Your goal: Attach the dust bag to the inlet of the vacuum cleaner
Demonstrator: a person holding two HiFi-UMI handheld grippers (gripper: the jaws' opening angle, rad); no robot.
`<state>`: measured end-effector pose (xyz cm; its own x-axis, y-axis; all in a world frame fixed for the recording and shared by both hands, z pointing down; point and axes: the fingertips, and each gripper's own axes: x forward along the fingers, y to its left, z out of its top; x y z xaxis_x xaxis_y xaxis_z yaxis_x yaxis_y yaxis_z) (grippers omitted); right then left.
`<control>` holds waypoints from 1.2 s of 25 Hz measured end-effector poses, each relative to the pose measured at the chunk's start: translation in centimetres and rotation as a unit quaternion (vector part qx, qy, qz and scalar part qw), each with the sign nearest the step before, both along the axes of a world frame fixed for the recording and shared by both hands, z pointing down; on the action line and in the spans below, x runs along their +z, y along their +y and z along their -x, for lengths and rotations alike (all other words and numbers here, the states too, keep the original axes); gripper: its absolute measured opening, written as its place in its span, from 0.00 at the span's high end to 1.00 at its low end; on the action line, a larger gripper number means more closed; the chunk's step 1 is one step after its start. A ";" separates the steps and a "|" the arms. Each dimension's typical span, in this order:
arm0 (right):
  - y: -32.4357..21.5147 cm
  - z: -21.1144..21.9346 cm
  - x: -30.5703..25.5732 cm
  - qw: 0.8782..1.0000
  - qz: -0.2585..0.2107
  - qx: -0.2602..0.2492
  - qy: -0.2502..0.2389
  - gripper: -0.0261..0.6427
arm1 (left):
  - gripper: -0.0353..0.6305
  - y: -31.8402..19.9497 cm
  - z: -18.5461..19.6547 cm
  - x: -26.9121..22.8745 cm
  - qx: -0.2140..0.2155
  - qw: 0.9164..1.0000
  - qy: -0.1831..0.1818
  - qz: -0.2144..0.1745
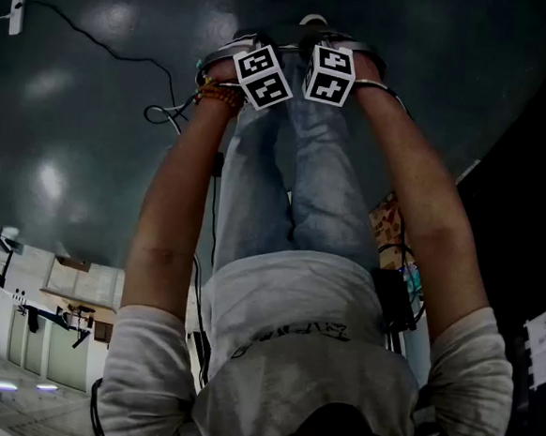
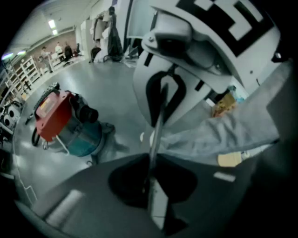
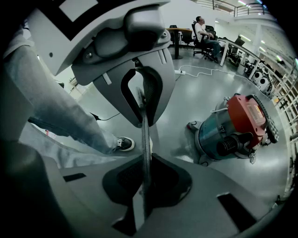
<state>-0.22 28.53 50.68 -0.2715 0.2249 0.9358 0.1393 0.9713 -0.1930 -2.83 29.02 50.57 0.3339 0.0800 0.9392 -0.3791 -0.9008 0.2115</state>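
We reach both arms down and forward, the left arm point(image 1: 175, 205) and right arm point(image 1: 420, 205) nearly straight and converging at the wrists. The two marker cubes point(image 1: 263, 75) sit side by side, almost touching. The left gripper point(image 2: 155, 153) has its jaws pressed together with nothing between them. The right gripper point(image 3: 145, 153) is closed the same way, also empty. Each gripper points at the other from close by, tips nearly meeting.

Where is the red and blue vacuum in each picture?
Head view: not in it.
Left gripper view: the vacuum cleaner lies at middle left.
Right gripper view: it sits at middle right.
Shared landmark: the person's jeans, at right in the left gripper view and at left in the right gripper view.
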 end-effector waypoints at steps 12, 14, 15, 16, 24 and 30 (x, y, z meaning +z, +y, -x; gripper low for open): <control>-9.7 -4.7 2.2 1.000 -0.014 0.015 -0.019 0.91 | 0.89 -9.8 -4.3 1.6 -0.013 0.999 -0.035 -0.014; -11.4 -4.3 2.7 1.000 -0.022 0.010 -0.019 0.91 | 0.89 -11.4 -3.9 2.2 -0.021 0.999 -0.041 -0.017; -11.9 -4.1 2.9 1.000 -0.023 0.008 -0.018 0.91 | 0.89 -12.0 -3.7 2.5 -0.023 0.999 -0.043 -0.017; -12.2 -3.9 3.1 1.000 -0.022 0.008 -0.016 0.91 | 0.89 -12.4 -3.5 2.9 -0.024 0.999 -0.045 -0.018; -15.0 -2.1 5.6 1.000 -0.014 0.024 0.000 0.91 | 0.89 -15.1 -1.6 5.3 -0.007 0.998 -0.058 -0.027; -17.7 -2.3 5.1 0.999 -0.028 0.044 -0.003 0.91 | 0.90 -17.6 -1.7 5.3 -0.020 0.998 -0.053 -0.023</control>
<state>2.04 10.80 55.82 -0.2939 0.1474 0.9444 0.0539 0.9890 -0.1376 -1.09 11.41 55.92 0.2352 0.0250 0.9716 -0.4338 -0.8919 0.1279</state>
